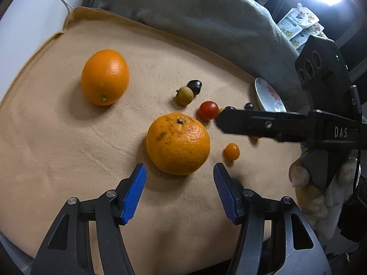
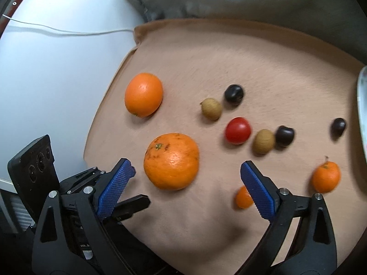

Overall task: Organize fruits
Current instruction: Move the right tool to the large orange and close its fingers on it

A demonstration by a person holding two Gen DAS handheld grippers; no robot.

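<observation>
Fruit scattered on a tan cloth (image 1: 68, 137) spread over the white desk (image 2: 57, 68). My left claw (image 1: 180, 174) hangs low over the cloth, jaws partly open and empty, blue pads either side of the near edge of a speckled orange (image 1: 178, 143) without touching it. A smooth orange (image 1: 105, 77) sits well apart at 10 o'clock from the speckled one. At 1 o'clock from it lies a red tomato (image 1: 208, 110); beyond that, a tan longan (image 1: 184, 95) touching a dark fruit (image 1: 194, 85). A small kumquat (image 1: 232, 151) rests just beside it at 3 o'clock. My right claw (image 2: 188, 175) is wide open, holding nothing, its left pad near the speckled orange, its right pad overlapping the kumquat from this angle; contact unclear. A flowered plate (image 1: 268, 96) sits at the cloth's far right edge. A grey blanket (image 1: 206, 23) is bunched behind.
</observation>
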